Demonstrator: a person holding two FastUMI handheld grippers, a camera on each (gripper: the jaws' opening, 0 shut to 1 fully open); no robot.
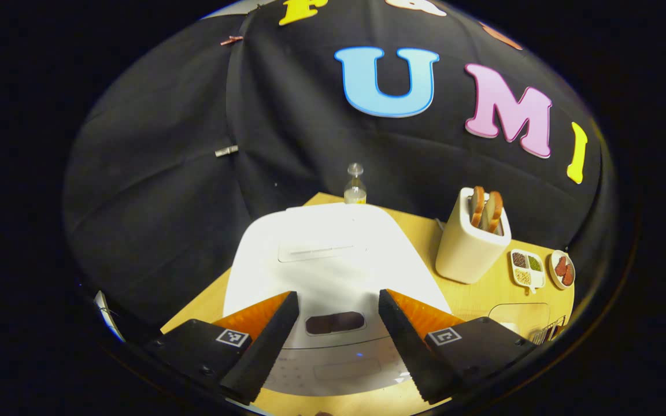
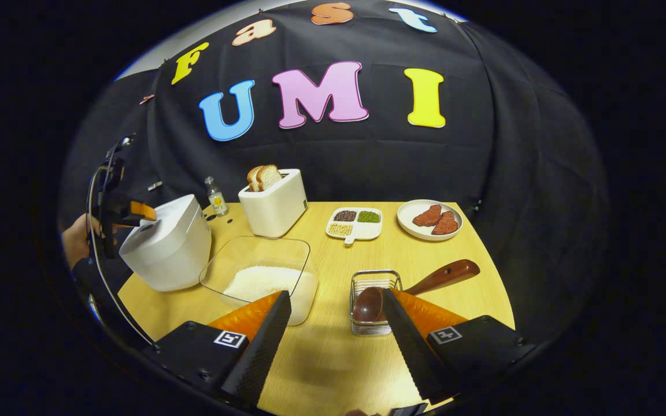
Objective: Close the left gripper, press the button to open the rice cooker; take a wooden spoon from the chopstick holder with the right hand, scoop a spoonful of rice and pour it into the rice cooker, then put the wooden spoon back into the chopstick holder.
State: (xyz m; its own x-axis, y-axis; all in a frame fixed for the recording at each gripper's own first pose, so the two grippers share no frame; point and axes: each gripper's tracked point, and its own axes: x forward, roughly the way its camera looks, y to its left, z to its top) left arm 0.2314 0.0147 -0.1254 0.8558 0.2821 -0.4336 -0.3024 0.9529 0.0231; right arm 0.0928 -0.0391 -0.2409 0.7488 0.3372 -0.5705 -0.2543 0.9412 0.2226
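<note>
From the left gripper view I have my left gripper (image 1: 337, 332) hanging just above the front of the white rice cooker (image 1: 333, 260), its fingers spread wide with the cooker's dark front window and the button panel (image 1: 341, 368) showing in the gap between them; nothing is between the fingers and I cannot tell whether either one touches the lid. The lid is down. Behind the cooker stands a small clear bottle (image 1: 355, 186), and to its right a white toaster (image 1: 470, 242) with bread slices in its slots, then a divided dish of grains (image 1: 526, 268) and a plate of red meat pieces (image 1: 562, 269), all on the wooden table (image 1: 472, 297). In the right gripper view my right gripper (image 2: 336, 338) is also spread wide and empty, held over the table's near edge. Just ahead of its right finger sits the wire chopstick holder (image 2: 374, 300) with the wooden spoon (image 2: 420, 286) lying in it, bowl down inside the basket and handle slanting out to the right. Left of that is the clear container of rice (image 2: 263, 277), just beside the cooker, where a hand (image 2: 76, 242) holds the other gripper over the lid.
</note>
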